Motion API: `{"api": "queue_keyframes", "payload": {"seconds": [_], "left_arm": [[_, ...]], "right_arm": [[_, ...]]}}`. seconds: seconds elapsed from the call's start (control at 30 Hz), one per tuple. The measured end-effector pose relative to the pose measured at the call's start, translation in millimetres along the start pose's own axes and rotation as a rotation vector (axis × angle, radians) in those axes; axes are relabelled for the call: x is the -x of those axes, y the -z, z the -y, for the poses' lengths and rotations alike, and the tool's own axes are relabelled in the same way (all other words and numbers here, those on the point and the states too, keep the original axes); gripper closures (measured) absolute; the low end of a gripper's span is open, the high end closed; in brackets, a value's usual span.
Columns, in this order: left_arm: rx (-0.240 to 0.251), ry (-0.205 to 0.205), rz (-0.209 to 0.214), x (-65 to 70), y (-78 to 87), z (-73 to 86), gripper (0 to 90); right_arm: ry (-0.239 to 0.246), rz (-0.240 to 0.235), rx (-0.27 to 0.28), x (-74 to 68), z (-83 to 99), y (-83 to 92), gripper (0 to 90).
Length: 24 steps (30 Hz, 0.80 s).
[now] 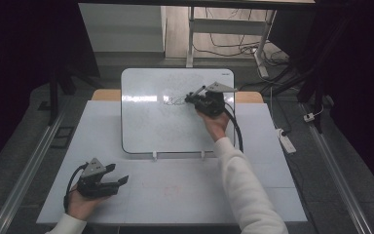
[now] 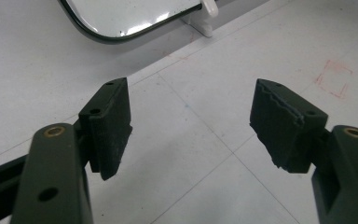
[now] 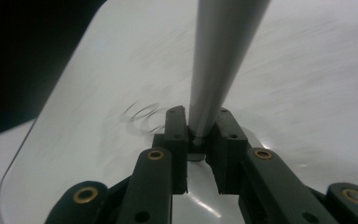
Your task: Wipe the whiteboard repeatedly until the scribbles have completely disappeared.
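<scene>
A white dry-erase board (image 1: pixel 146 126) lies on the table's far half, with dark scribbled loops (image 1: pixel 175 101) near its top middle. My right gripper (image 1: pixel 192 99) hovers at those loops, shut on a grey marker (image 1: pixel 198 91) that slants up out of the jaws. In the right gripper view the marker (image 3: pixel 219 60) rises between the closed jaws of the right gripper (image 3: pixel 199 135), and the scribbles (image 3: pixel 142 116) lie just beyond on the board (image 3: pixel 307 93). My left gripper (image 1: pixel 118 173) rests near the table's front left, open and holding nothing. Its jaws (image 2: pixel 191 121) stand wide over bare tabletop.
The grey-white table (image 1: pixel 199 204) carries a faint red square mark (image 1: pixel 171 190) in front of the board, also in the left gripper view (image 2: pixel 334 77). Two white clips (image 1: pixel 154 156) sit on the board's near edge. A power strip (image 1: pixel 287 141) and cables lie on the floor at right.
</scene>
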<state>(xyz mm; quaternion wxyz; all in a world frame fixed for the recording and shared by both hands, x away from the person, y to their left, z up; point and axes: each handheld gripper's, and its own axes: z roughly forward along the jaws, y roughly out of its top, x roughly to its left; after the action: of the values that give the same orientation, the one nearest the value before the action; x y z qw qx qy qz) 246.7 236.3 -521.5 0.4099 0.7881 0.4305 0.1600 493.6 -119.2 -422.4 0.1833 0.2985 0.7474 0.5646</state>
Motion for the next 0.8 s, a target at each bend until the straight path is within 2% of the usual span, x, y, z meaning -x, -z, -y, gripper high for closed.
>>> {"api": "queue_keyframes", "payload": {"seconds": [0.03,0.07,0.1,0.13,0.23,0.27,0.33,0.47,0.5,0.53,0.6,0.63,0.67,0.7,0.8], "left_arm": [[0.0,0.0,0.0,0.0,0.0,0.0,29.9],[0.0,0.0,0.0,0.0,0.0,0.0,29.9],[-0.001,-0.003,0.0,0.4,0.1,0.0,29.9],[0.001,-0.004,-0.001,1.7,0.9,0.0,29.9],[0.006,-0.004,0.0,2.5,2.0,-0.1,29.9],[0.007,-0.004,-0.002,2.5,2.0,-0.1,29.9],[0.003,-0.002,-0.001,1.0,1.0,-0.1,29.9],[0.002,-0.003,-0.001,-0.3,0.8,0.1,29.9],[0.002,-0.003,-0.001,-0.3,0.8,0.1,29.9],[0.002,-0.003,-0.001,0.0,0.8,0.1,29.9],[0.002,-0.003,-0.001,1.0,0.9,0.1,29.9],[0.003,-0.005,-0.001,1.6,1.2,0.0,29.9],[0.004,-0.004,-0.001,2.0,1.4,-0.1,29.9],[0.005,-0.004,-0.002,2.0,1.6,-0.1,29.9],[0.004,-0.002,-0.003,1.0,1.1,-0.1,29.9]], "right_arm": [[0.0,0.0,0.0,0.0,0.0,0.0,77.5],[0.036,-0.023,-0.021,-8.7,5.0,-3.8,77.5],[0.04,-0.022,-0.025,-8.6,3.9,-4.0,77.5],[0.031,-0.02,-0.018,-5.4,1.3,-3.8,77.5],[0.001,0.053,0.028,5.6,-7.4,0.5,77.5],[-0.021,0.064,0.044,10.0,-9.6,1.7,77.5],[-0.03,0.066,0.047,10.6,-9.5,1.8,77.5],[0.013,-0.021,-0.01,-6.5,2.6,-4.5,77.5],[0.013,-0.021,-0.01,-6.5,2.6,-4.5,77.5],[0.043,-0.036,-0.028,-13.2,5.5,-6.6,77.5],[0.047,-0.038,-0.032,-12.6,4.4,-6.7,77.5],[0.035,0.003,-0.003,-6.4,-1.1,-5.3,77.5],[0.035,0.003,-0.003,-6.4,-1.1,-5.3,77.5],[-0.003,0.037,0.036,3.2,-6.9,-2.8,77.5],[-0.028,0.045,0.051,8.4,-9.3,-2.5,77.5]]}}
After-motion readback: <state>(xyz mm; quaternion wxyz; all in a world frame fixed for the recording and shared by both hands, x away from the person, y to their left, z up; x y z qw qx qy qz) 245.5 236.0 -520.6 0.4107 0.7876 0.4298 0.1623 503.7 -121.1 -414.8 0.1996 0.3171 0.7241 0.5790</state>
